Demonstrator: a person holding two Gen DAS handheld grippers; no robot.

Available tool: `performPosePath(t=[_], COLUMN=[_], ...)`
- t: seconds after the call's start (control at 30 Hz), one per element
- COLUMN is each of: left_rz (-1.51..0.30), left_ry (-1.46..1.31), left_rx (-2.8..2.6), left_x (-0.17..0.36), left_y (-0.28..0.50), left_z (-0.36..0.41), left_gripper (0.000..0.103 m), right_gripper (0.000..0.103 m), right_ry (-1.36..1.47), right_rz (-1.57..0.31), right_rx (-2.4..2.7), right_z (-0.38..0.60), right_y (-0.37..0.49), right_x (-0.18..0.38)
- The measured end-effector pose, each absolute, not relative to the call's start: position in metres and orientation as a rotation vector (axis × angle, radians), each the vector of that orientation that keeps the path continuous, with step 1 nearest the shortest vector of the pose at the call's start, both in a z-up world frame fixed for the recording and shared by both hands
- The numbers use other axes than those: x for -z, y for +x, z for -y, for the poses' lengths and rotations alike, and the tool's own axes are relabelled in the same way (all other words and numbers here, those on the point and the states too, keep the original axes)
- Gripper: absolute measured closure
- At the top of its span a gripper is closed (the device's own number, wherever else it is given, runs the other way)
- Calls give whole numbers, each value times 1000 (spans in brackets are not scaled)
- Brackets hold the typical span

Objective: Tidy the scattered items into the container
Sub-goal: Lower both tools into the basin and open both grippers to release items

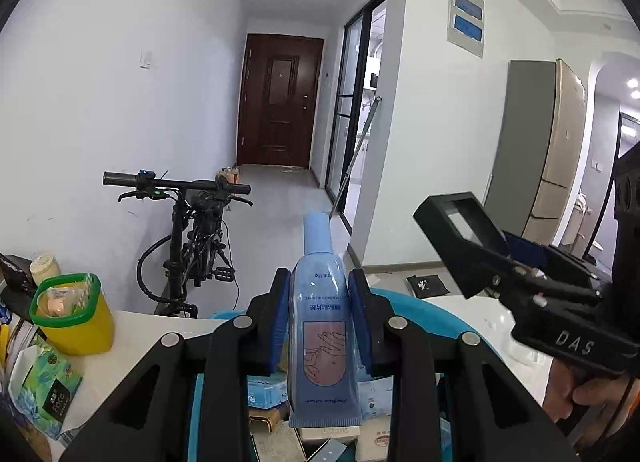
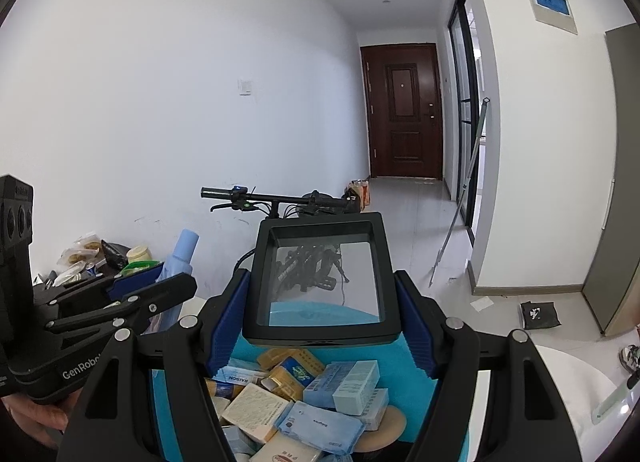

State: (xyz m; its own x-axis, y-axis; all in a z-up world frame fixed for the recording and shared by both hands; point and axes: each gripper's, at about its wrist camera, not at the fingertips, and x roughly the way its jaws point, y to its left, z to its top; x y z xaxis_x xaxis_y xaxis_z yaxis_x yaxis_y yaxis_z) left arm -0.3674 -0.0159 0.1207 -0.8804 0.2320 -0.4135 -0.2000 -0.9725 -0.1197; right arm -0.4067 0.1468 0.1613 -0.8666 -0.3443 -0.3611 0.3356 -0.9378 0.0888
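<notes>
My left gripper (image 1: 319, 310) is shut on a light blue tube (image 1: 320, 326) with a round cap pointing away from me, held above the blue container (image 1: 424, 304). My right gripper (image 2: 320, 314) is shut on a black square frame with a clear pane (image 2: 322, 282), its blue pads pressing the frame's two sides. That frame and gripper also show at the right of the left wrist view as the black frame (image 1: 464, 234). Below both grippers the blue container (image 2: 400, 390) holds several small boxes and packets. The left gripper with the blue tube (image 2: 180, 262) appears at the left of the right wrist view.
A yellow tub with a green rim (image 1: 72, 314) and a green wipes pack (image 1: 44, 390) sit on the white table (image 1: 132, 346) to the left. A bicycle (image 1: 192, 238) leans by the wall beyond. A fridge (image 1: 540, 149) stands right. Snack packets (image 2: 84, 258) lie at the table's far left.
</notes>
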Motion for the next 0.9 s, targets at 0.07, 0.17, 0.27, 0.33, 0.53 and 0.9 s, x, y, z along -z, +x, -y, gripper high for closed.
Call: performPosePath(t=[0.07,0.17,0.27,0.33,0.53,0.9], left_rz=[110,112,100,95,79,191], left_ry=[-655,-696,-773,-843,-993,-1222], left_rx=[-2842,-2833,-2832,-2828,-2765,-2611], left_x=[-117,-110,-101,-93,-71,-34], left_y=[-371,-377,-386,-392,-406,-429], left_z=[14,12,8,6,-1,5], left_gripper=[72,72,72,72,72,72], right_gripper=[34,34,34,34,34,34], right_ry=[539,553,575,605,724,1004], right_rz=[37,37,21,3,-27,-27], right_rx=[2741,2736,2724,2717,2686,2603], right_z=[-149,-149,-146,-144,-142,-148], right_y=[-409,-410,-413,-416,-428,-458], right_x=[-161,-159,-156,-153,-141,-100])
